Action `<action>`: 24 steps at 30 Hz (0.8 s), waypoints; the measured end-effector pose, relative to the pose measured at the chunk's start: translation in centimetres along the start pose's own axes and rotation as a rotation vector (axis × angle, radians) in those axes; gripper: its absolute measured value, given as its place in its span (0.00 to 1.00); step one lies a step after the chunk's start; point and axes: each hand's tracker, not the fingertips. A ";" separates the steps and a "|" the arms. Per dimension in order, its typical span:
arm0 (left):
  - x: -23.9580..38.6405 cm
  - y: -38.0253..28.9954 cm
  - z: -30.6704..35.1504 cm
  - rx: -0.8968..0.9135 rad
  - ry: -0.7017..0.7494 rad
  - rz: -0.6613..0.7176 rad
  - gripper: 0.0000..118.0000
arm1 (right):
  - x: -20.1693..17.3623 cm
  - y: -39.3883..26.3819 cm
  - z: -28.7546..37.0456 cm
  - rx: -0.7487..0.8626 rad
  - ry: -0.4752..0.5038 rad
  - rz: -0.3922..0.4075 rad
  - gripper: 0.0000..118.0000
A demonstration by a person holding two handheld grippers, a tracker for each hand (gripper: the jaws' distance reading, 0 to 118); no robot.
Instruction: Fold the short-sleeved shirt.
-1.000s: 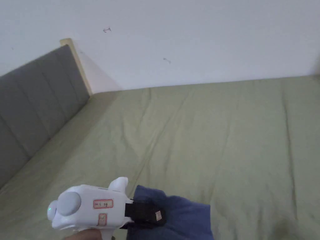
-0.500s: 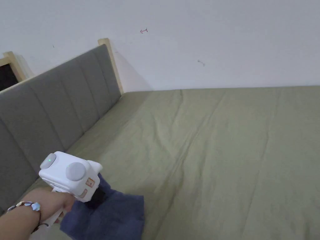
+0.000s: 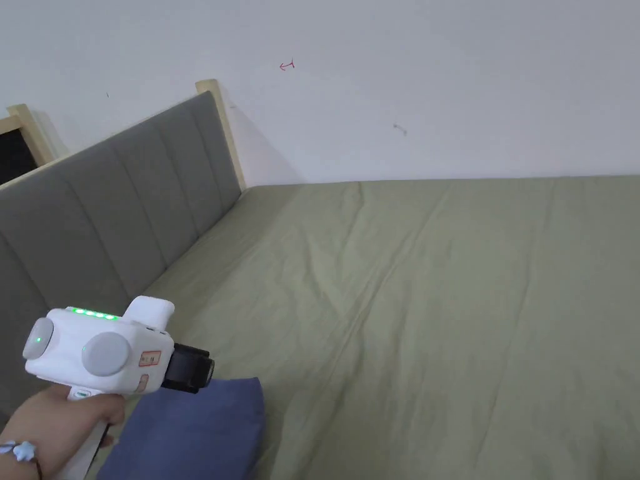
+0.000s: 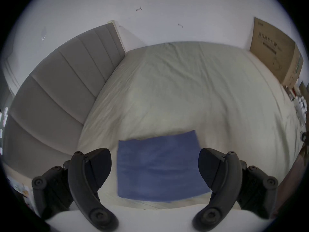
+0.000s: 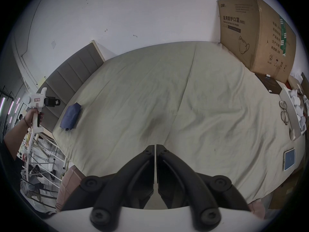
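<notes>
Blue folded shirt lies free between the left gripper's parted jaws.

Plain dark blue folded shirt at near left, no pattern. Pale olive-green bed sheet, plain and creased. Grey padded headboard with stitched vertical panels, pale wood edge. White left gripper body, black jaws, green lights. Brown cardboard box far right. White wall.

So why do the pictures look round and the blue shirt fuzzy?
Both gripper views use fisheye lenses, which bend the bed edges and leave black corners. In the left gripper view the blue shirt is smeared by motion blur. The head view is straight and evenly lit.
</notes>
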 end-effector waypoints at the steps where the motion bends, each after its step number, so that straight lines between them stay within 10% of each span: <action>1: 0.7 -0.6 0.3 -0.004 -0.023 0.023 0.82 | 0.1 0.1 0.2 0.006 0.003 -0.001 0.01; 3: 2.6 -1.8 0.9 -0.033 -0.104 0.054 0.28 | 0.2 0.3 0.7 0.017 0.009 0.000 0.01; 6: 7.4 -4.4 2.9 0.062 -0.147 0.069 0.00 | 0.7 0.4 1.4 0.034 0.010 0.004 0.01; 10: 13.3 -5.9 8.5 0.269 -0.369 0.112 0.00 | 0.6 0.7 2.6 0.060 0.020 0.017 0.01; 24: 30.8 -5.5 22.3 0.907 -0.265 0.077 0.00 | -1.7 3.9 10.9 0.836 -0.091 0.109 0.01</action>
